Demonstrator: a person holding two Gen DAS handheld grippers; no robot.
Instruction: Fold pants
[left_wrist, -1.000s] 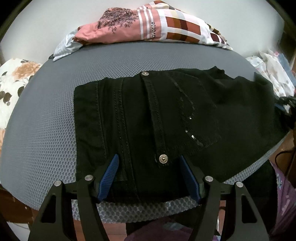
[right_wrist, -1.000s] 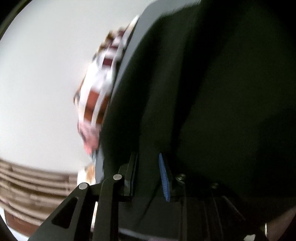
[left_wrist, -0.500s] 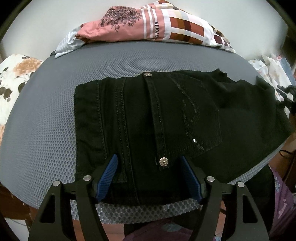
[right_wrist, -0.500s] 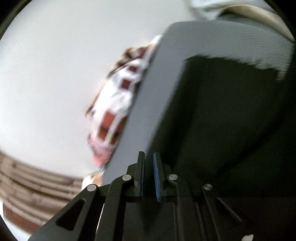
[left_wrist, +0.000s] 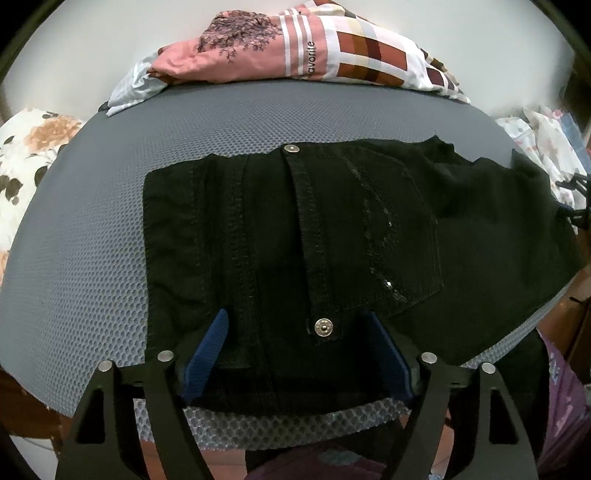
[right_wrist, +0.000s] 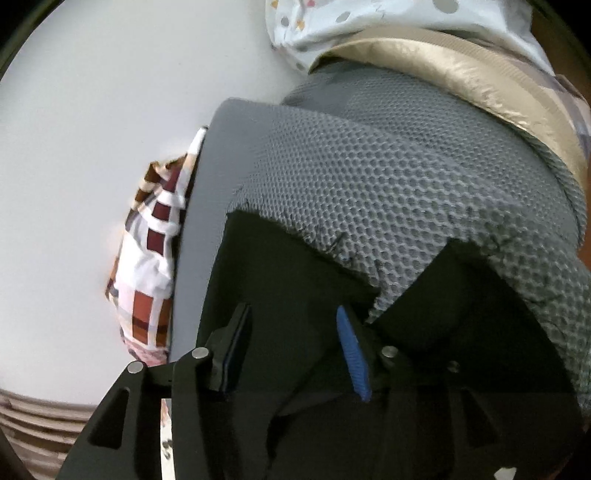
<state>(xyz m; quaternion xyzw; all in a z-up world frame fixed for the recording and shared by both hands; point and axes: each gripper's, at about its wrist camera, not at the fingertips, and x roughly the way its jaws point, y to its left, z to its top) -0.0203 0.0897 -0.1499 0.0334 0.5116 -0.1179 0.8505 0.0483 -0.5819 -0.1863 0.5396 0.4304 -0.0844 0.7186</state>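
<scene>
Left wrist view: the pants (left_wrist: 332, 236) lie mid-frame on the grey surface (left_wrist: 92, 258), the left tool (left_wrist: 299, 350) wide, just opening, straddling their waistband. The right tool (right_wrist: 291, 343), also just opening, stands half-wide over the leg hems, gripping nothing.

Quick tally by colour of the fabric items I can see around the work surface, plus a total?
Black: 1, the pants
Grey: 1, the mesh mat
Pink and checked: 1, the cloth behind the mat
White floral: 2, the left fabric and the right fabric
White dotted: 1, the sheet
Beige: 1, the padded fabric
Total: 7
</scene>
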